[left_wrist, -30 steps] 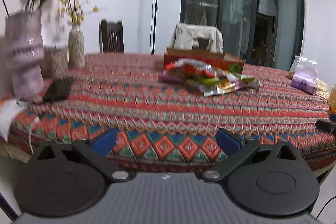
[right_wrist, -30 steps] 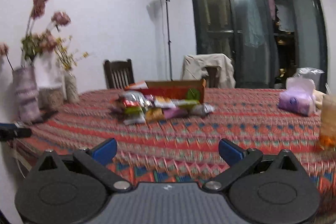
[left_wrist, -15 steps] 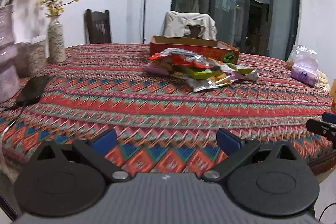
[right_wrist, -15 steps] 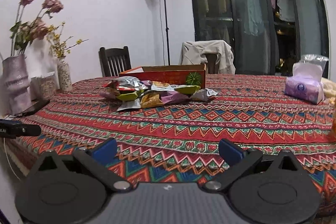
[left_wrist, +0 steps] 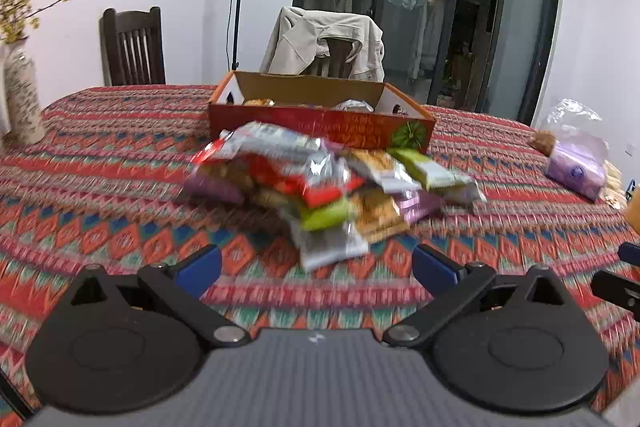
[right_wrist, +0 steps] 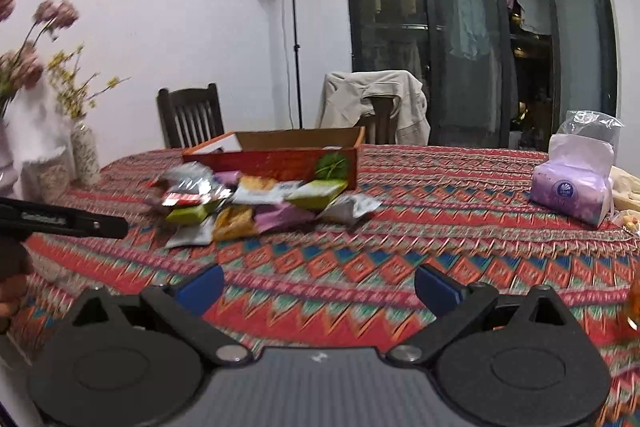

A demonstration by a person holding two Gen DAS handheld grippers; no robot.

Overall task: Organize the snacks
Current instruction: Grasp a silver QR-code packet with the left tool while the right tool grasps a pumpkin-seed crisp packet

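We are holding the left gripper (left_wrist: 316, 261) above the patterned tablecloth (left_wrist: 100, 195), its blue fingertips (left_wrist: 198, 267) spread wide and gripping nothing. Just ahead of it the pile of snack packets (left_wrist: 320, 187) is lying on the cloth, touching the front wall of the red cardboard box (left_wrist: 320, 125), and a few packets are sitting inside the box. We are holding the right gripper (right_wrist: 318, 285) wide open and empty too, well short of the pile (right_wrist: 256, 205). A purple tissue pack (right_wrist: 572, 187) is sitting off to the right, and a vase (left_wrist: 22, 99) is standing at the left.
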